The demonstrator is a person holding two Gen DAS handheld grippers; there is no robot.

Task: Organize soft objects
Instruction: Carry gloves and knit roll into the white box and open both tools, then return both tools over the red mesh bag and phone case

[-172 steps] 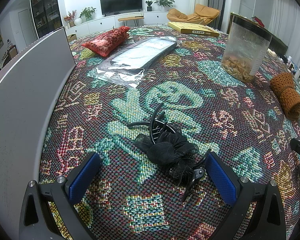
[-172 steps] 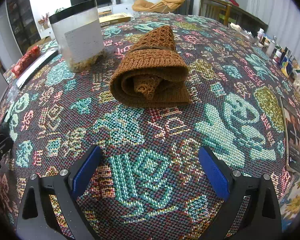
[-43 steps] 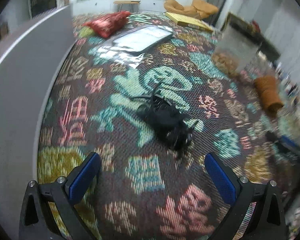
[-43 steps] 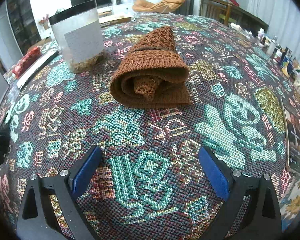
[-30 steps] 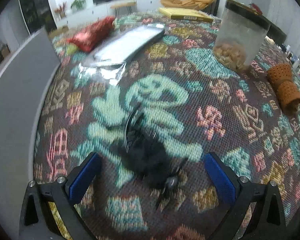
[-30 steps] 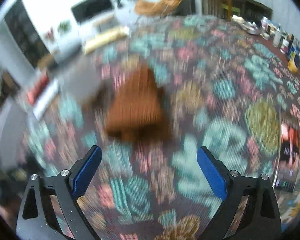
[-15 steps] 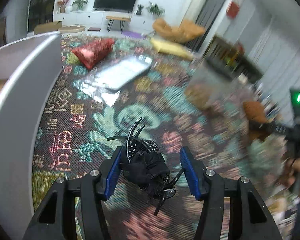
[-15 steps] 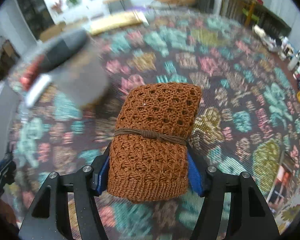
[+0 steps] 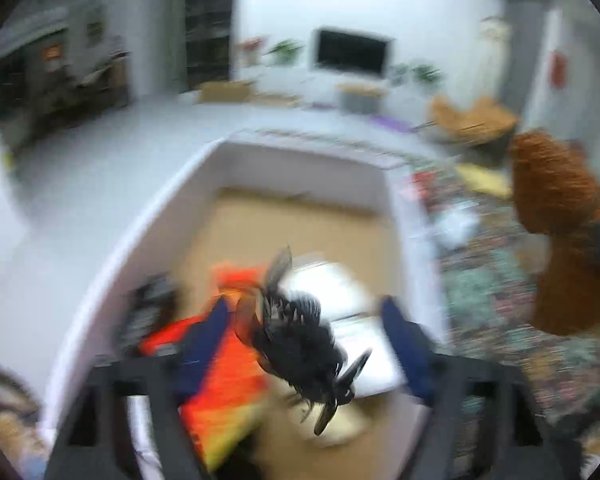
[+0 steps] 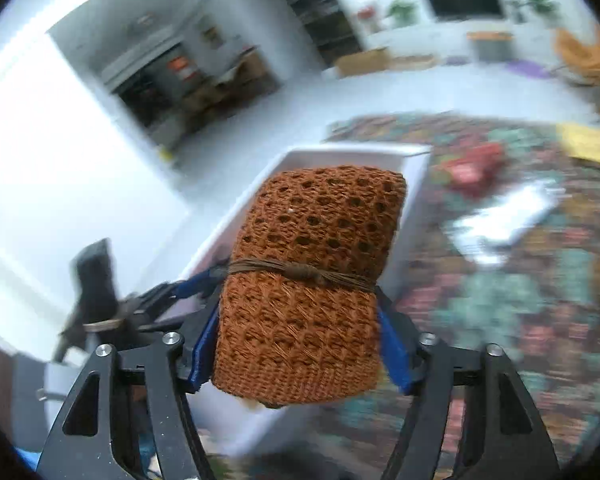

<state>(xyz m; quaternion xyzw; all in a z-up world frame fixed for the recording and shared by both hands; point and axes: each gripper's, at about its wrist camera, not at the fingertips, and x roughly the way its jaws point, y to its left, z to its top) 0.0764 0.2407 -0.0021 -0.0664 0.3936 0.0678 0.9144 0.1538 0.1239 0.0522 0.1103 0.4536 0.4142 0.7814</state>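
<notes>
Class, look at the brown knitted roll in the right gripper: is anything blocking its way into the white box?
Nothing visible blocks it. The knitted roll sits near the open-topped white box; the left gripper hangs over the box.

- A patterned tablecloth (image 10: 512, 304) in teal, red and dark tones covers the table.
- A red patterned pouch (image 10: 474, 166) lies on the tablecloth, toward its far edge.
- A clear plastic packet (image 10: 504, 216) lies on the tablecloth, just nearer than the pouch.
- A flat yellow box (image 10: 588, 144) sits at the tablecloth's far right edge.
- A dark television (image 9: 352, 52) hangs on the white wall well beyond the tablecloth.
- Potted plants (image 9: 284, 48) flank the television.
- An orange-brown chair (image 9: 472, 118) stands on the floor just past the tablecloth's far edge, right of the television.
</notes>
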